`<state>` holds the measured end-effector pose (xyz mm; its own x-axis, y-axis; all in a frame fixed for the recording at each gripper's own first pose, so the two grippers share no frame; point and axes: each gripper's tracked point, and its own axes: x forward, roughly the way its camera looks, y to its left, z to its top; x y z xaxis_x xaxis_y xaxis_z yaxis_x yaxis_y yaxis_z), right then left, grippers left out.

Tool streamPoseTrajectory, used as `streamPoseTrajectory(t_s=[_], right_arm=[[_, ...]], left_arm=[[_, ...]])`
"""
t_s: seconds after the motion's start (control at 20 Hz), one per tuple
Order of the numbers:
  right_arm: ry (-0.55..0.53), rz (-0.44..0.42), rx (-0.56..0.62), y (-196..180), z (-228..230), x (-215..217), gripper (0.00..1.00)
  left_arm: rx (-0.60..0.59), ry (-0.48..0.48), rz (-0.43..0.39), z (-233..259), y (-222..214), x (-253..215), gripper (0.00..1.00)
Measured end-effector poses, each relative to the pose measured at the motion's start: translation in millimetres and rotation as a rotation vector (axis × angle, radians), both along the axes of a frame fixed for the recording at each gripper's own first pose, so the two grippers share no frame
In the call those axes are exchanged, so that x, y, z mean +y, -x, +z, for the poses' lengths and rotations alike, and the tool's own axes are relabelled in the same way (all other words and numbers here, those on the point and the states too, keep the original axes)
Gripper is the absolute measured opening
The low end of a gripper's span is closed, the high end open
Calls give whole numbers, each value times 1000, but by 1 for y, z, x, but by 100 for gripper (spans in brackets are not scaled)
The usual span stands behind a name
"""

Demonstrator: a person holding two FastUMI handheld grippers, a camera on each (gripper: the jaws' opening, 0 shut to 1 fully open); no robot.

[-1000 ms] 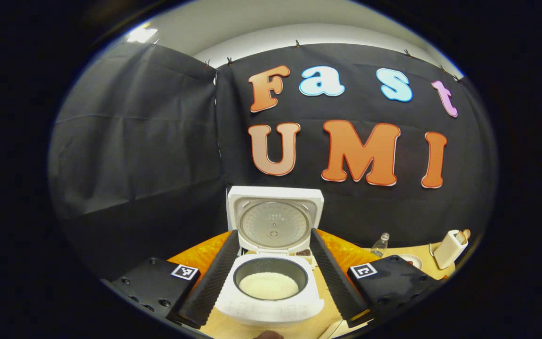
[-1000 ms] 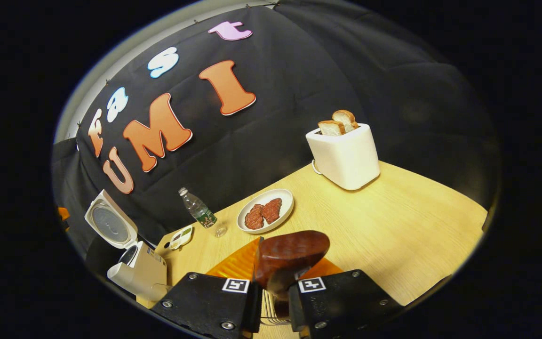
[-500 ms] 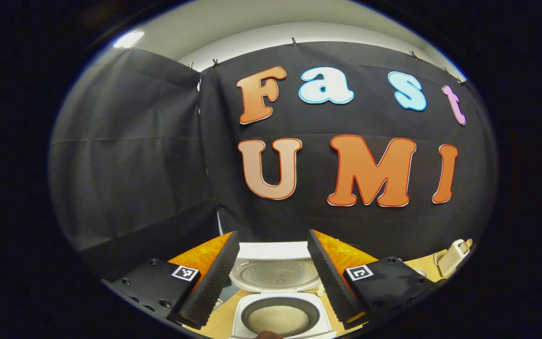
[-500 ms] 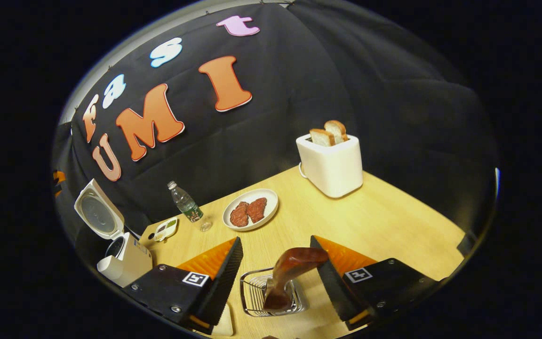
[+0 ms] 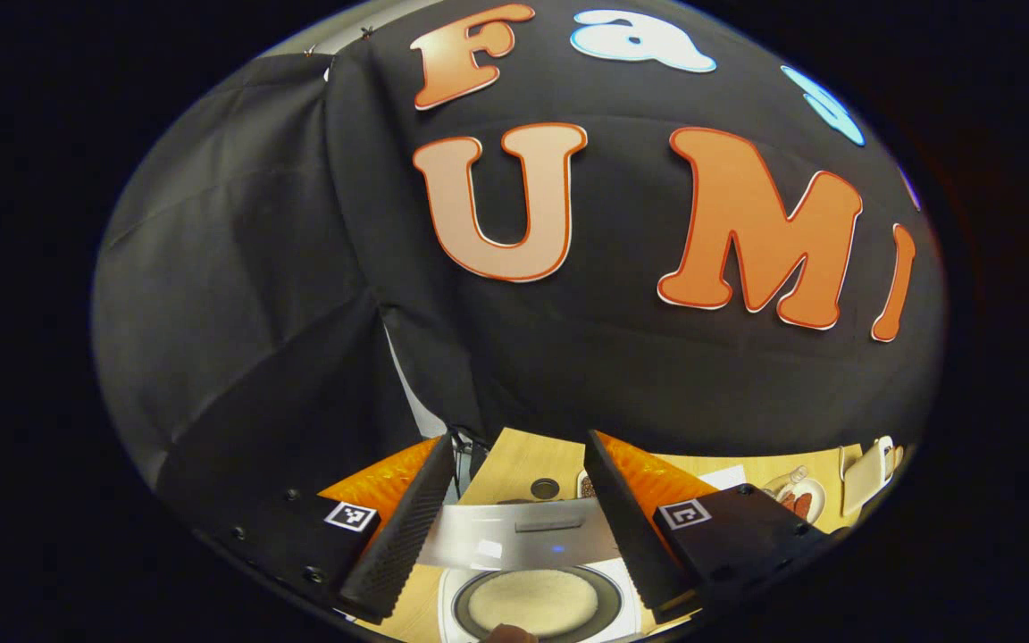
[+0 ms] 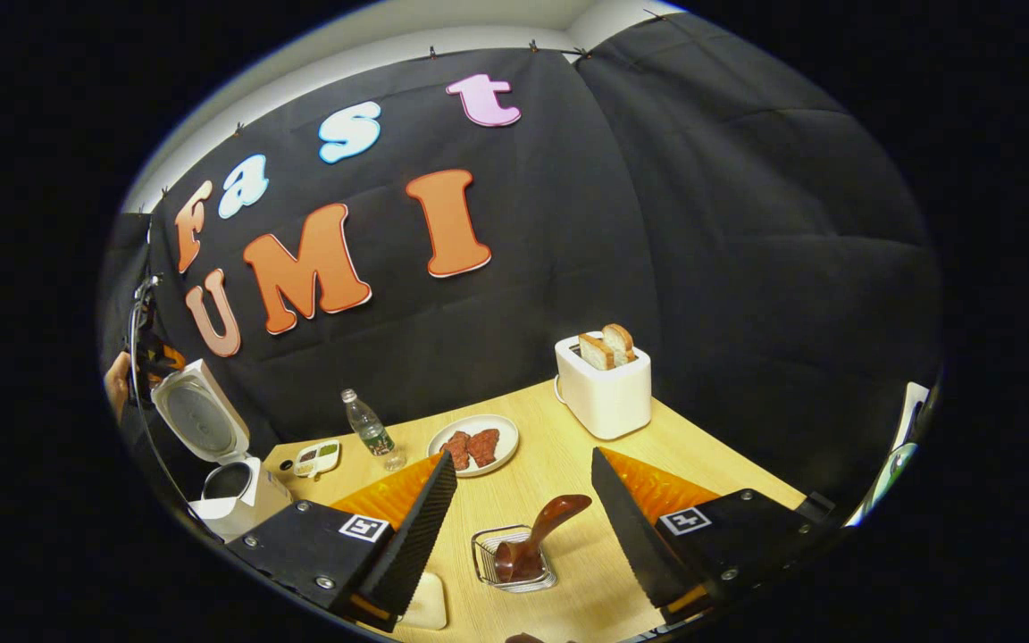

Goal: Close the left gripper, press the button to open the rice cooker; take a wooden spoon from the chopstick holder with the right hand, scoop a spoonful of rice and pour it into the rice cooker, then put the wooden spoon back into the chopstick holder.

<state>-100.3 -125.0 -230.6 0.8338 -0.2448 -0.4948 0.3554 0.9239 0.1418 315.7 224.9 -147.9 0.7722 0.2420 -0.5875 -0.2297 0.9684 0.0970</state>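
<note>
My right gripper [image 6: 522, 522] hangs above the bench [image 6: 711, 446] with its fingers wide apart and empty, the wooden spoon [image 6: 537, 540] standing between them in the wire chopstick holder [image 6: 514, 561]. The spoon leans with its handle rising up and to the right, its lower end down in the basket. It lies just ahead of the fingers and below them, so I judge the scoop-and-return finished and the spoon back in its place. Far to the left stands the rice cooker [image 6: 229, 487] with its lid [image 6: 197, 420] raised, well apart from this hand. My left gripper [image 5: 519, 527] sits right over that cooker, fingers apart and holding nothing, the pot of rice [image 5: 532, 600] directly below, so any move at the cooker falls to the left hand. A plate of meat [image 6: 474, 444], a bottle [image 6: 372, 430] and a toaster [image 6: 604, 393] line the back of the bench.
</note>
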Motion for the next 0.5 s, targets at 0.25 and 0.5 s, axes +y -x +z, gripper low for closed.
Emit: streamPoseTrajectory(t_s=[0.25, 0.5], right_arm=[[-9, 14, -21, 1, 10, 6, 94], [-29, 86, -44, -14, 12, 22, 94]], left_arm=[[198, 114, -24, -38, 26, -20, 99], [394, 184, 12, -63, 101, -41, 97]])
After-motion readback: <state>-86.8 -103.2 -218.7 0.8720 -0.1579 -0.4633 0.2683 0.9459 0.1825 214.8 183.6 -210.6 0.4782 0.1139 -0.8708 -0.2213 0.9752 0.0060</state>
